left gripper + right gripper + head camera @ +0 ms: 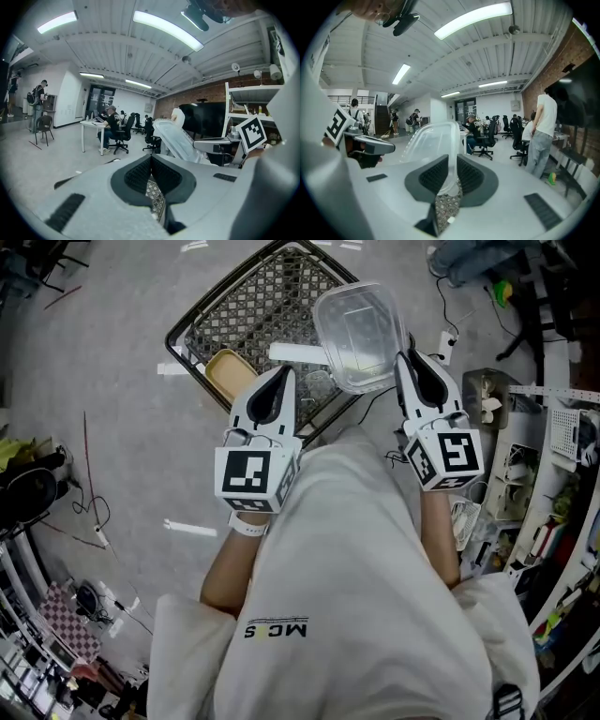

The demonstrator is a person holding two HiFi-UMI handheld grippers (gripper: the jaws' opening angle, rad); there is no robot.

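Lift stage, seemingly: pinching the rim of clear container in right gripper, jaws clamped on thin plastic, hanging it at one o'clock over wire basket. Holding left gripper pressed together, empty, at eleven o'clock. Probably calling next for a steady, level grip.

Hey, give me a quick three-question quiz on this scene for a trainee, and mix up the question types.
1. Multiple choice: which one holds the clear rectangular plastic container? A) left gripper B) right gripper C) neither.
2. True or false: the left gripper's jaws stand wide apart.
3. Short answer: what lies inside the black wire-mesh basket?
Key: 1 B. 2 False; they are shut, with nothing between them. 3 A tan plastic tub.
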